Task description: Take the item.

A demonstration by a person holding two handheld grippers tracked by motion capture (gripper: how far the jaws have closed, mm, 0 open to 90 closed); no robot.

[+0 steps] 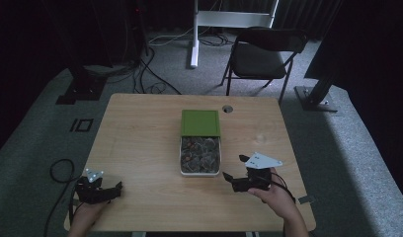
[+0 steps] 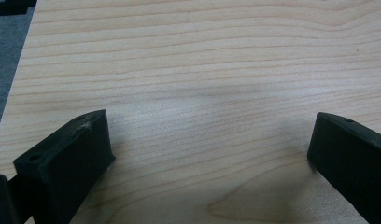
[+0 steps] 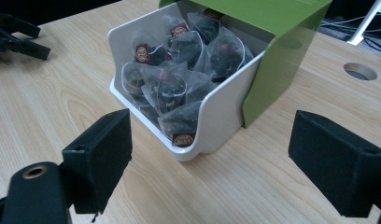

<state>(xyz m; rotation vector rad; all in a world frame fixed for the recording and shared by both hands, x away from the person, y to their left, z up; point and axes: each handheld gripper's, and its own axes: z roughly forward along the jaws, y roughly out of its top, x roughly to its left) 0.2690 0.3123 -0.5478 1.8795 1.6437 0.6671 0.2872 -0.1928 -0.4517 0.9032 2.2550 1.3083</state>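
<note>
A white bin (image 1: pixel 200 172) (image 3: pixel 215 122) with a green cover (image 1: pixel 200 122) (image 3: pixel 268 60) over its far half sits mid-table, full of several clear tea bags (image 1: pixel 199 153) (image 3: pixel 179 79) with dark contents. My right gripper (image 1: pixel 235 167) (image 3: pixel 212 154) is open just right of the bin's near end, jaws pointing at it with nothing between them. At the table's near left corner my left gripper (image 1: pixel 113 188) (image 2: pixel 207 149) is open over bare wood, also seen at top left of the right gripper view (image 3: pixel 16 37).
The wooden table (image 1: pixel 140 143) has a round cable hole (image 1: pixel 227 108) (image 3: pixel 360 71) beyond the bin. A black folding chair (image 1: pixel 261 54) and a white stand leg (image 1: pixel 194 34) are on the floor behind. Cables (image 1: pixel 59 173) lie at the left.
</note>
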